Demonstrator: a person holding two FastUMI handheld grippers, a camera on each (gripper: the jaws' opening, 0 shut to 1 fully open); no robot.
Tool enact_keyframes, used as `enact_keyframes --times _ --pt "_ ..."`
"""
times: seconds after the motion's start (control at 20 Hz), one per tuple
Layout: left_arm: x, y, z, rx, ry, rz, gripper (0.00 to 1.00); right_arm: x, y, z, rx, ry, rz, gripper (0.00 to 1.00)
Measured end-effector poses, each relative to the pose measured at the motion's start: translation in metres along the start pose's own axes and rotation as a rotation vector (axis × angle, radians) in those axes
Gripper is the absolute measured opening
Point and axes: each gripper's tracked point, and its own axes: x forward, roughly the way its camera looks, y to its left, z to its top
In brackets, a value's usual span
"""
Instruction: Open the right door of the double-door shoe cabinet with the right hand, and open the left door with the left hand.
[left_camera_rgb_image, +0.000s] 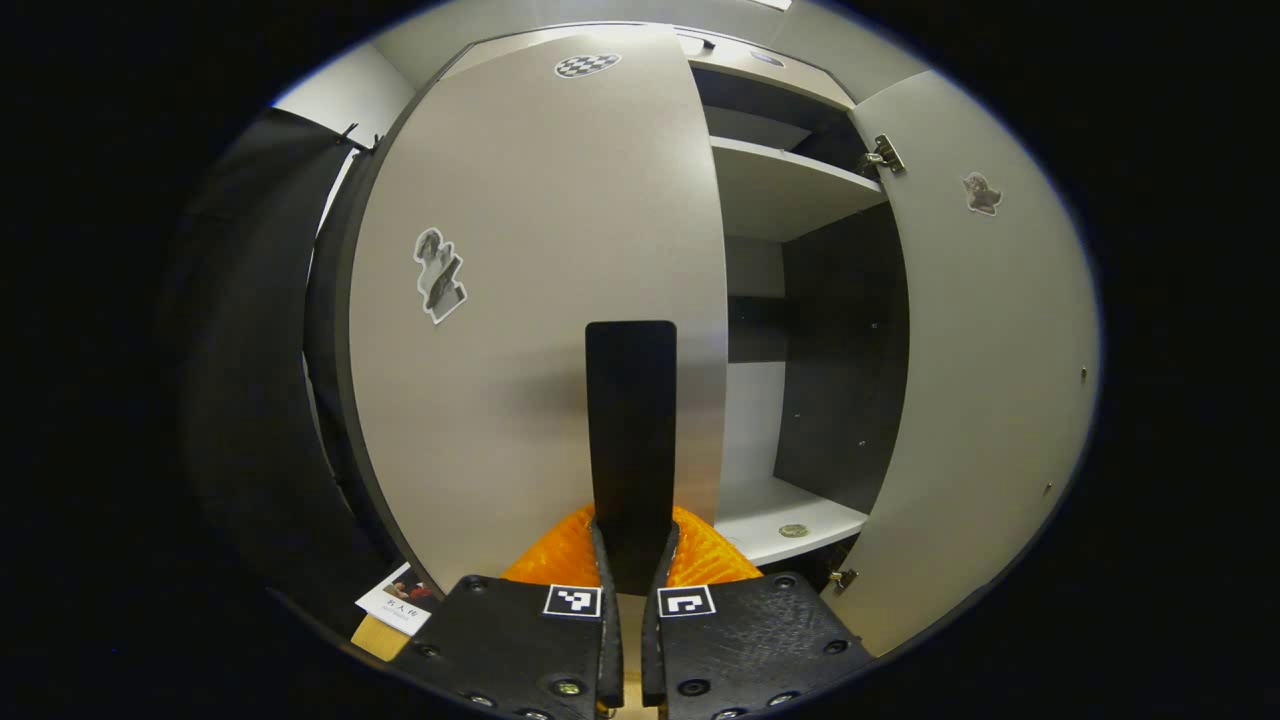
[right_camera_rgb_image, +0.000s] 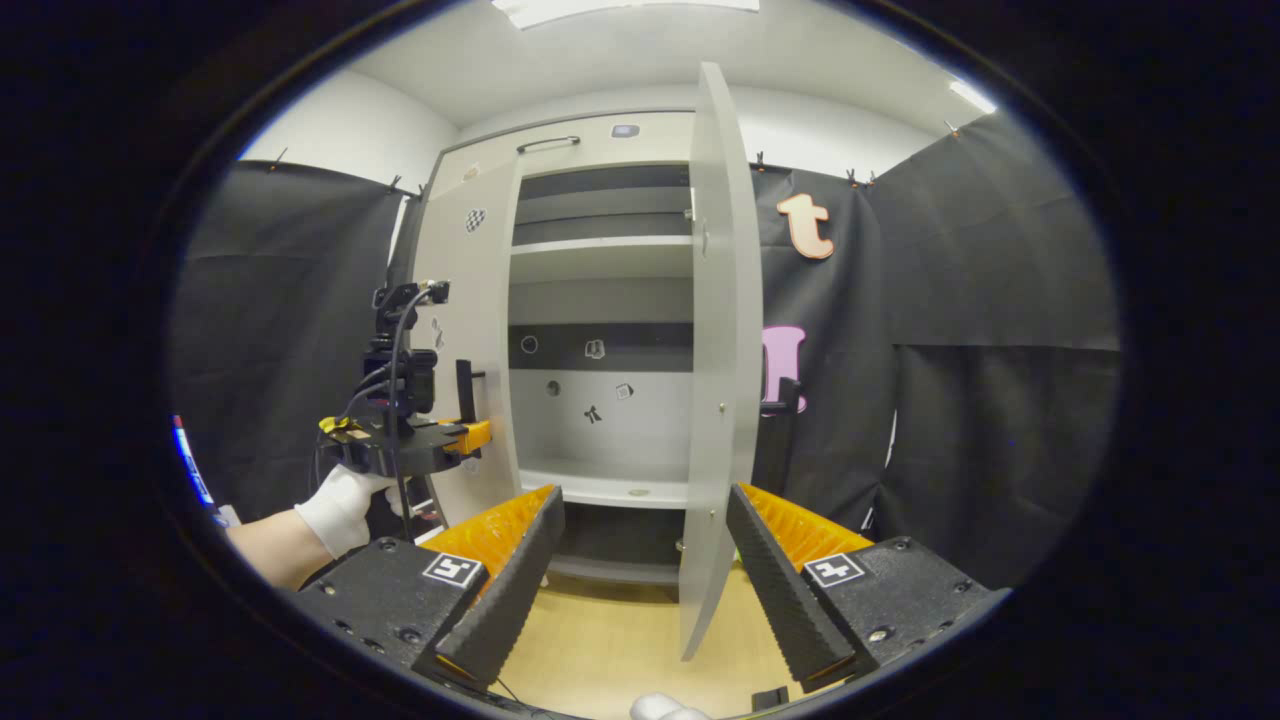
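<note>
At the booth's back wall stands the shoe cabinet (right_camera_rgb_image: 600, 300). Right door (right_camera_rgb_image: 715, 340) swung wide open, edge-on in the right gripper view. Left door (left_camera_rgb_image: 530, 300) nearly shut. Left gripper (left_camera_rgb_image: 631, 570) has its fingers pressed together on the left door's upright handle (left_camera_rgb_image: 631, 440). Right gripper (right_camera_rgb_image: 645, 560) spread wide, holding nothing, back from the cabinet. Gloved hand (right_camera_rgb_image: 340, 505) holds the left gripper.

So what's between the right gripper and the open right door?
Nothing but bare wooden floor, seen in the right gripper view: the right gripper hangs open, short of the right door.
</note>
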Motion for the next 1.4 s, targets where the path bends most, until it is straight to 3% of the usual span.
enact_keyframes --times 0.65,1.25,1.35,1.4 --pt "-0.061 0.033 -0.004 -0.001 -0.009 0.027 0.06 -0.018 0.057 -0.008 0.000 0.004 0.061 1.00" --pt "-0.097 0.096 -0.010 0.005 -0.009 0.169 0.05 -0.029 0.088 -0.014 -0.002 0.009 0.101 1.00" --pt "-0.106 0.107 -0.010 0.000 -0.013 0.192 0.00 -0.028 0.090 -0.015 0.000 0.013 0.104 1.00" --pt "-0.108 0.112 -0.011 -0.007 -0.017 0.201 0.09 -0.028 0.092 -0.016 0.001 0.014 0.106 1.00"
